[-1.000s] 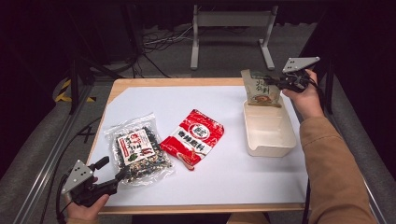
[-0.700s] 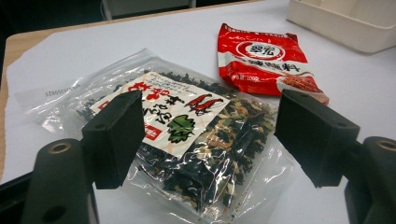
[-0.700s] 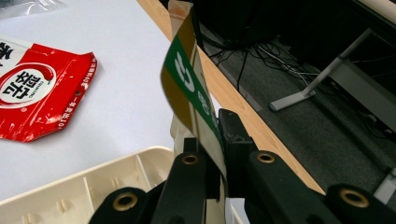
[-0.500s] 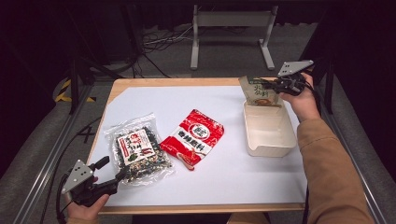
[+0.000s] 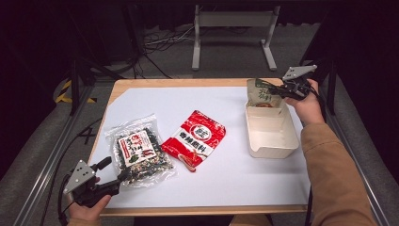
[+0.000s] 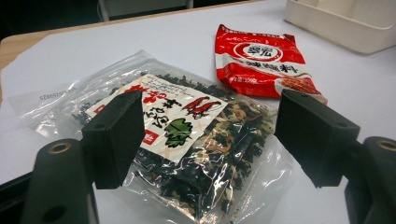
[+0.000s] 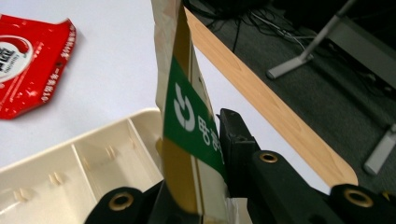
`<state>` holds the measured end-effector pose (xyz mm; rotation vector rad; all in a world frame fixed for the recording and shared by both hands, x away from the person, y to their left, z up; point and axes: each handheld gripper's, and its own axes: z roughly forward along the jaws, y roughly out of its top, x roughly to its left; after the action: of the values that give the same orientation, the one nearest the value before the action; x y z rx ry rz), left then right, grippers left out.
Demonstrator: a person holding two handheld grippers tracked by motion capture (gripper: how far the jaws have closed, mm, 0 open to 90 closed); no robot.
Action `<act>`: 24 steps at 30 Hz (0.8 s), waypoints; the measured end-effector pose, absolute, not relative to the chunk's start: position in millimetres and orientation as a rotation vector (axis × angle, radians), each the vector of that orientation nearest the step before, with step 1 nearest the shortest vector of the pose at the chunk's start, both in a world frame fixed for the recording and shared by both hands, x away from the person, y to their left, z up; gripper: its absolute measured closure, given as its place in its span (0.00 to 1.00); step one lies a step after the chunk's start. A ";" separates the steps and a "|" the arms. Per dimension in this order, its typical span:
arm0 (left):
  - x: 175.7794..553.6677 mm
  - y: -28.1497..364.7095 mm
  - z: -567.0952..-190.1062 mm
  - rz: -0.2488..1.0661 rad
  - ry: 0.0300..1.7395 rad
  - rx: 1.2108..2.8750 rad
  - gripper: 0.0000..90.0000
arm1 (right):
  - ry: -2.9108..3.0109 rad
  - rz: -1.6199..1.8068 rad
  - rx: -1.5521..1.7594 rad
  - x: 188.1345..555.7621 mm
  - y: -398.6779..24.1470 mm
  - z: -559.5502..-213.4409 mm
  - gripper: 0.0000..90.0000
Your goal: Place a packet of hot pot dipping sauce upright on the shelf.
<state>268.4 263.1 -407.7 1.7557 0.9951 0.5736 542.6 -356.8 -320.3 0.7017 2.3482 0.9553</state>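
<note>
Right gripper view is showing the right gripper (image 7: 205,177) pinching a light, floppy green packet (image 7: 191,121) by its edge over the far end of the cream tray (image 7: 93,158), a hold that is likely letting it sag, while the left gripper (image 6: 205,135) is gaping wide over the seaweed bag (image 6: 187,144).

Seaweed bag (image 5: 139,151) lay near table's (image 5: 188,96) front left, touching noodle packet (image 5: 195,139) to its right. Tray (image 5: 272,134) sat far right; pouch (image 5: 261,93) stood upright at tray's far end.
</note>
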 end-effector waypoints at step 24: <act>281.9 251.9 -407.3 0.543 0.956 1.776 0.27 | 2.200 1.039 0.919 516.5 -373.3 -304.7 0.46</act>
<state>281.9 251.9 -407.3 1.7761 0.9560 0.5426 516.5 -373.3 -304.7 0.9188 2.2000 1.0390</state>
